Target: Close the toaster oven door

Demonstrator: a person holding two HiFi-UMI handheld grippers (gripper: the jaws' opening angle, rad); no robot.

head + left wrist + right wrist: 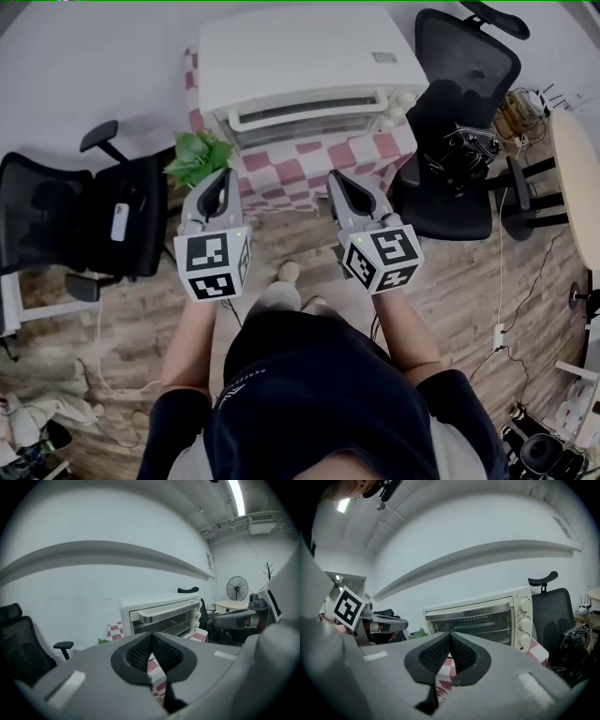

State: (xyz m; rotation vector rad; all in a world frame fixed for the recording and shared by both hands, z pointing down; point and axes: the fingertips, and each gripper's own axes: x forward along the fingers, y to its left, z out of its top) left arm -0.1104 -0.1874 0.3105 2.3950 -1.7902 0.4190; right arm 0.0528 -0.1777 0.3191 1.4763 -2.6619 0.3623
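Note:
A white toaster oven [309, 66] stands on a table with a pink-and-white checked cloth [319, 161]. Its glass door [471, 623] stands upright against the oven front, with the handle bar [309, 111] along the top edge. My left gripper [223, 178] hovers short of the table's front edge, left of centre. It is shut, with nothing between its pads. My right gripper [337, 180] is level with it on the right, also shut and empty. Neither touches the oven. The oven [164, 616] also shows ahead in the left gripper view, beyond the closed left gripper [151, 637]; the right gripper [450, 634] faces the door likewise.
A green plant [199, 155] sits at the table's left corner. Black office chairs stand on the left [84, 216] and the right [464, 122]. A round wooden table [577, 178] is at far right, and a fan [237, 588] stands beyond it. Cables lie on the wooden floor.

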